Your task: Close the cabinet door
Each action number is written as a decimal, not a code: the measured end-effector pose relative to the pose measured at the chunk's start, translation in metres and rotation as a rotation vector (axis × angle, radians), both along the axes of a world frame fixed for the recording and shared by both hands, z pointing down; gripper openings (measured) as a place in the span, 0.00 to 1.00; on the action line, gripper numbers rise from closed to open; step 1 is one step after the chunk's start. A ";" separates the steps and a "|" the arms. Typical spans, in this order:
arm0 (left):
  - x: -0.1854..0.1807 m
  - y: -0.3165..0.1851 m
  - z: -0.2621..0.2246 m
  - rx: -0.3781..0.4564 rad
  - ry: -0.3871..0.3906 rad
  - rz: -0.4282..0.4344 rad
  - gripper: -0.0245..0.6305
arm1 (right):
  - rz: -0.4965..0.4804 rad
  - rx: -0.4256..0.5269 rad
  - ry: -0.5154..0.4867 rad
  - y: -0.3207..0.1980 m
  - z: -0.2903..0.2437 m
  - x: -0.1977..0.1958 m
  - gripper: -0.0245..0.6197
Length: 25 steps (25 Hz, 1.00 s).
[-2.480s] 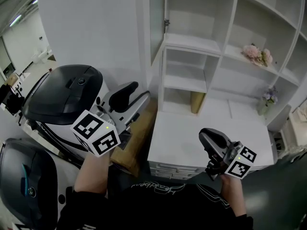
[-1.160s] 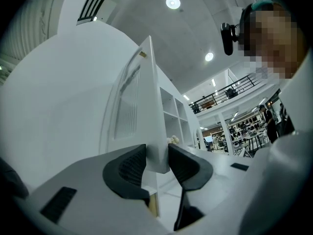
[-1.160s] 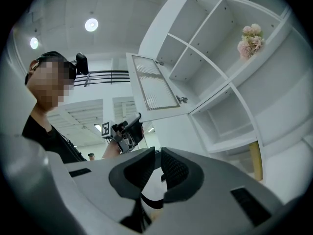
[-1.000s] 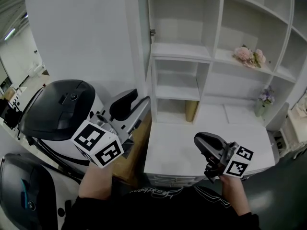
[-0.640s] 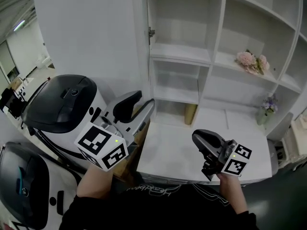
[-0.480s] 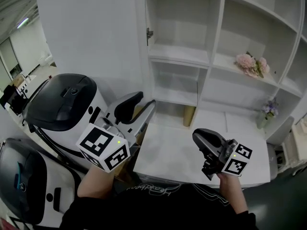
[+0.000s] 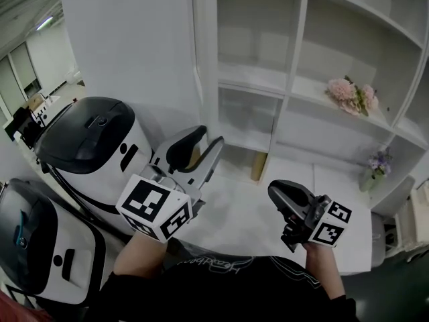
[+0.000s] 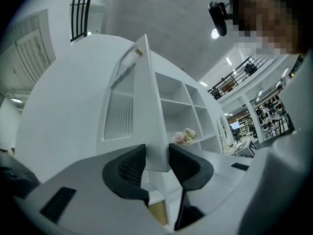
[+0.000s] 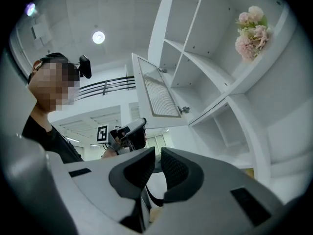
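Note:
The white cabinet door point(image 7: 127, 45) stands swung open at the left of the shelf unit point(image 7: 295, 79). My left gripper point(image 7: 204, 141) is open, low beside the door's free edge. In the left gripper view the door's edge point(image 8: 152, 121) runs straight up from the gap of the left gripper point(image 8: 156, 156), and no pad presses on it. The right gripper view shows the door point(image 9: 156, 89) with its ribbed inset, and the left gripper point(image 9: 128, 131) just under its lower edge. My right gripper point(image 7: 278, 188) hovers over the white counter point(image 7: 348, 200), shut and holding nothing; the same right gripper point(image 9: 157, 155) points up at the shelves.
Two white machines with black domed lids point(image 7: 87, 139) point(image 7: 33, 247) stand on the floor at left, under the open door. Pink flowers point(image 7: 348, 92) lie on a shelf, and a small vase of purple flowers point(image 7: 377, 163) stands at right. A tan box point(image 7: 258, 166) sits in the low compartment.
Both grippers have drifted toward the cabinet. The left gripper has moved right, nearer the door's free edge. Neither pair of jaws has changed its gap.

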<state>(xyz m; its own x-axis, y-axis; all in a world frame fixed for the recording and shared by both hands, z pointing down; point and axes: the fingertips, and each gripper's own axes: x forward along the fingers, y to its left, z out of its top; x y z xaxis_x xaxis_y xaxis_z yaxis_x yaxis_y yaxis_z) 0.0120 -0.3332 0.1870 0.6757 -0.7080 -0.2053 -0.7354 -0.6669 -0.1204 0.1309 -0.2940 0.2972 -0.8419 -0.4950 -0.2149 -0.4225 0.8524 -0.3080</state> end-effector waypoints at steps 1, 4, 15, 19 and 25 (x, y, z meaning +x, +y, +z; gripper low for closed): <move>0.006 -0.002 0.001 0.003 0.005 -0.007 0.29 | -0.004 0.001 0.000 -0.001 0.000 0.006 0.14; 0.022 -0.006 0.001 0.004 0.015 -0.031 0.29 | -0.014 0.005 -0.001 -0.006 0.000 0.022 0.14; 0.069 -0.025 0.003 0.055 0.021 -0.118 0.29 | -0.004 -0.017 -0.004 -0.020 0.012 0.074 0.14; 0.086 -0.034 0.003 0.054 0.010 -0.125 0.29 | 0.008 -0.028 -0.013 -0.023 0.016 0.091 0.14; 0.111 -0.049 0.005 0.072 -0.006 -0.149 0.29 | 0.024 -0.031 -0.018 -0.025 0.018 0.113 0.14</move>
